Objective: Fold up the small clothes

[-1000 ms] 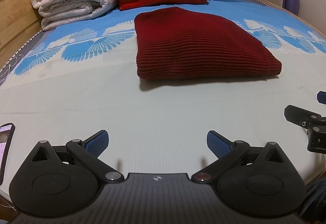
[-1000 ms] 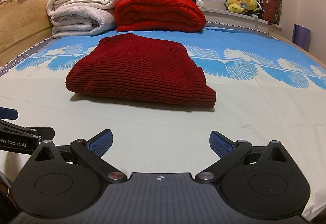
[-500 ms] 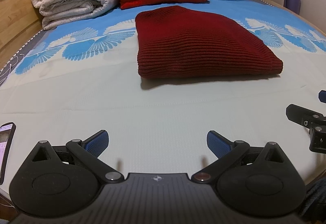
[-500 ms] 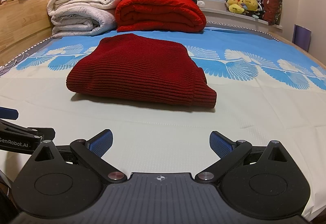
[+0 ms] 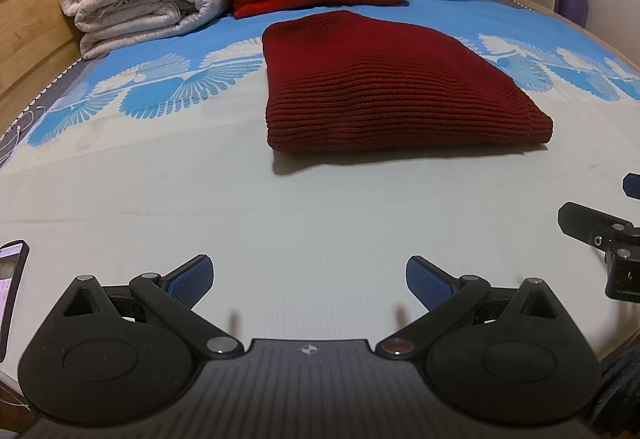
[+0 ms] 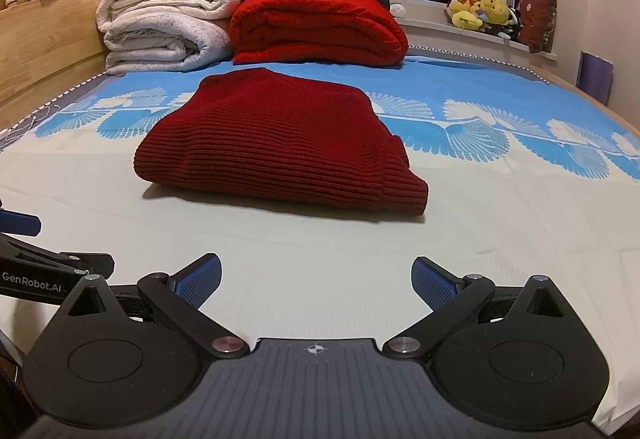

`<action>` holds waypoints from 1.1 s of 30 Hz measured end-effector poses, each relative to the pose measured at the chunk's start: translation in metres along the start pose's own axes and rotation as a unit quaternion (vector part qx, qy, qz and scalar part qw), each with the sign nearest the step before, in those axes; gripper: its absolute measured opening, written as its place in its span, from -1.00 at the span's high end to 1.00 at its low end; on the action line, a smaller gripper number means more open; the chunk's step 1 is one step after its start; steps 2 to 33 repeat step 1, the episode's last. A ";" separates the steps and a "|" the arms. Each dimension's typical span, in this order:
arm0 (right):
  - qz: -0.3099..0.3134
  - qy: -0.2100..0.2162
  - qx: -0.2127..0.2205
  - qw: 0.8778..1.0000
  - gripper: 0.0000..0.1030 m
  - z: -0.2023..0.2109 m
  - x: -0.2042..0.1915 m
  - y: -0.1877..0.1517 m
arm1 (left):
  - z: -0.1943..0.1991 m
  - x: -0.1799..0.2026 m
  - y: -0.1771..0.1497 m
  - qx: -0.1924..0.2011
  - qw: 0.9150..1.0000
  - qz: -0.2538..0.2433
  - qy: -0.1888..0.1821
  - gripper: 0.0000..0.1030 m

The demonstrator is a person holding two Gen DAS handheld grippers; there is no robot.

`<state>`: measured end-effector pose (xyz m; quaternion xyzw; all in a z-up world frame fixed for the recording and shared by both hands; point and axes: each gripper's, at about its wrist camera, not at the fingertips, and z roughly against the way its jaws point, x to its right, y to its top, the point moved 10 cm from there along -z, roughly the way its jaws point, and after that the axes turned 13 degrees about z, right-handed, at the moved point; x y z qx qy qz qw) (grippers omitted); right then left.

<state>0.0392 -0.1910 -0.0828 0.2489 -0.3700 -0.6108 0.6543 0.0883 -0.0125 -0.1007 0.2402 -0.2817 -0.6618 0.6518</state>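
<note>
A dark red ribbed knit sweater (image 5: 384,87) lies folded into a compact rectangle in the middle of the bed; it also shows in the right wrist view (image 6: 280,143). My left gripper (image 5: 308,279) is open and empty, low over the pale sheet, well short of the sweater's near edge. My right gripper (image 6: 316,279) is open and empty too, also short of the sweater. Each gripper appears at the other view's edge: the right one (image 5: 600,235) and the left one (image 6: 40,271).
A stack of white quilts (image 6: 160,27) and a folded bright red blanket (image 6: 316,27) sit at the bed's head, by a wooden headboard (image 6: 44,39). A phone (image 5: 10,291) lies at the near left edge. Plush toys (image 6: 480,11) line the windowsill.
Both grippers have tipped down slightly, so the sweater sits a little higher in both views. Nothing was gripped or released.
</note>
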 end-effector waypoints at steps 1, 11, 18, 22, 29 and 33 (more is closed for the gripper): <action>-0.001 0.001 0.001 1.000 -0.95 0.000 0.000 0.000 | 0.000 0.000 0.000 0.001 1.000 -0.001 0.000 -0.99; -0.001 0.001 0.001 1.000 -0.95 0.000 0.000 0.000 | 0.000 0.000 0.000 0.001 1.000 -0.001 0.000 -0.99; -0.001 0.001 0.001 1.000 -0.95 0.000 0.000 0.000 | 0.000 0.000 0.000 0.001 1.000 -0.001 0.000 -0.99; -0.001 0.001 0.001 1.000 -0.95 0.000 0.000 0.000 | 0.000 0.000 0.000 0.001 1.000 -0.001 0.000 -0.99; -0.001 0.001 0.001 1.000 -0.95 0.000 0.000 0.000 | 0.000 0.000 0.000 0.001 1.000 -0.001 0.000 -0.99; -0.001 0.001 0.001 1.000 -0.95 0.000 0.000 0.000 | 0.000 0.000 0.000 0.001 1.000 -0.001 0.000 -0.99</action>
